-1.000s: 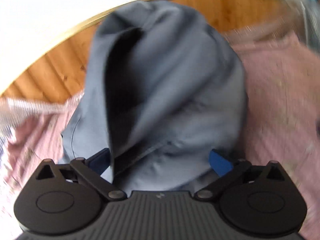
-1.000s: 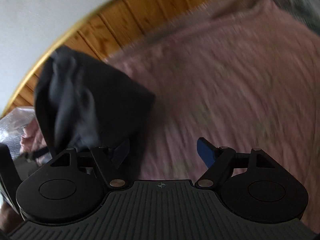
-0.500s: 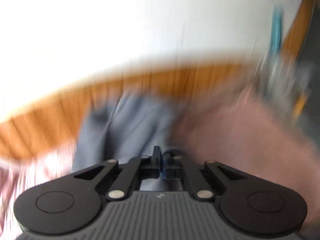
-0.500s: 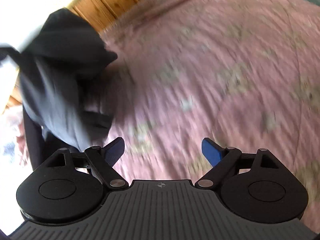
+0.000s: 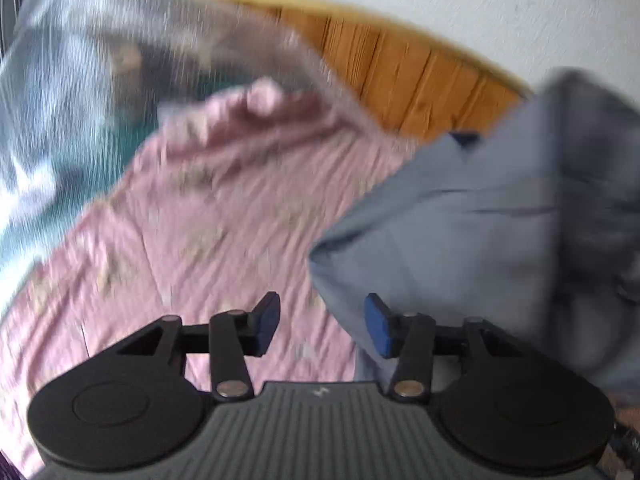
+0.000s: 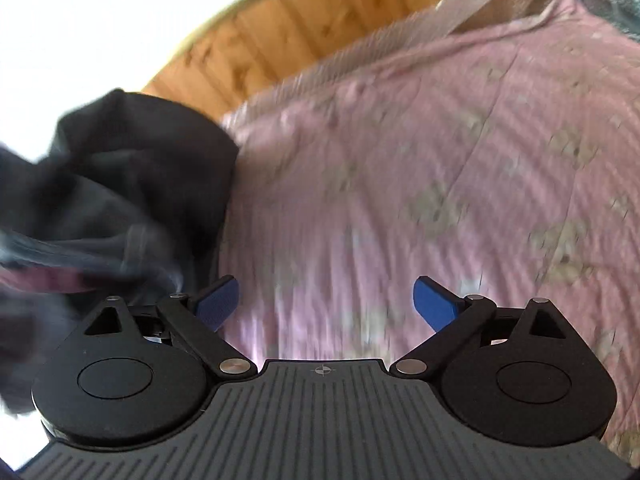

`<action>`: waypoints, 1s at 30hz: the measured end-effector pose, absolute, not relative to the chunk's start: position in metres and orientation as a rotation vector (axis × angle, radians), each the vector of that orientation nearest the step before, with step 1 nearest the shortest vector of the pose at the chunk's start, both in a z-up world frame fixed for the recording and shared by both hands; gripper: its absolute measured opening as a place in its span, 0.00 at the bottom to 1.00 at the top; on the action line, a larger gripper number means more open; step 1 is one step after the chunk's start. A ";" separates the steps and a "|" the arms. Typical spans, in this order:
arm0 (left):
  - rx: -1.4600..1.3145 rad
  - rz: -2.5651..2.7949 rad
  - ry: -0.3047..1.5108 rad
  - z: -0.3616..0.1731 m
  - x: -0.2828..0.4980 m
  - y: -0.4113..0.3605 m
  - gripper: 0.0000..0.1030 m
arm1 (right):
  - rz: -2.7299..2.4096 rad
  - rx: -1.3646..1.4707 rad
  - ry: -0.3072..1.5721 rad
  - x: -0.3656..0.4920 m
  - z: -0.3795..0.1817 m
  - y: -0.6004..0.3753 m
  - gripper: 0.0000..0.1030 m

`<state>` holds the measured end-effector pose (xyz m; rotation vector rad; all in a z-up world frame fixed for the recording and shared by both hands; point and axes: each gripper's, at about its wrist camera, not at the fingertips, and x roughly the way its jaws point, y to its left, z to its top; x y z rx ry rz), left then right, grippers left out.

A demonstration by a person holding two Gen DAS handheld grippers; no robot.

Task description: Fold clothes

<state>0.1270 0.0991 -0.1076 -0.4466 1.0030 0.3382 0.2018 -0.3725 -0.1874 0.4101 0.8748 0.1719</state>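
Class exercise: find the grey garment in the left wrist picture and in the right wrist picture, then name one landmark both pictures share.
Left wrist: grey garment fills the right side, beside the pad on that side.
Right wrist: it sits at the left edge, dark and bunched.
Shared landmark: the pink bedspread below the wooden panelling.

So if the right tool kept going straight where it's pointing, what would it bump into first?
Most likely the pink quilted bedspread with pale flower patches. The right tool is open with nothing between its blue fingers, and the crumpled dark grey garment sits off to its left side.
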 end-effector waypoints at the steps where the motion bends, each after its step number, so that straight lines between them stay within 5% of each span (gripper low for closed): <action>1: -0.465 0.328 1.026 -0.125 0.111 0.097 0.68 | 0.179 0.383 0.896 0.197 -0.192 -0.369 0.93; 3: -0.485 0.329 1.033 -0.141 0.083 0.077 0.70 | 0.185 0.340 0.936 0.186 -0.201 -0.365 0.93; 8: -0.699 0.158 0.913 -0.154 0.070 0.036 1.00 | 0.213 0.292 1.001 0.178 -0.216 -0.357 0.93; 14: -0.893 0.227 0.985 -0.206 0.095 0.006 1.00 | 0.284 0.291 0.983 0.189 -0.210 -0.345 0.93; 15: -0.892 0.241 0.988 -0.208 0.097 0.005 0.91 | 0.292 0.285 0.975 0.194 -0.207 -0.344 0.94; 24: -0.327 0.455 0.892 -0.163 0.076 0.022 1.00 | 0.402 0.270 0.884 0.290 -0.173 -0.338 0.97; 30: -0.645 0.494 0.884 -0.195 0.081 0.060 1.00 | 0.640 0.180 0.874 0.393 -0.176 -0.271 0.98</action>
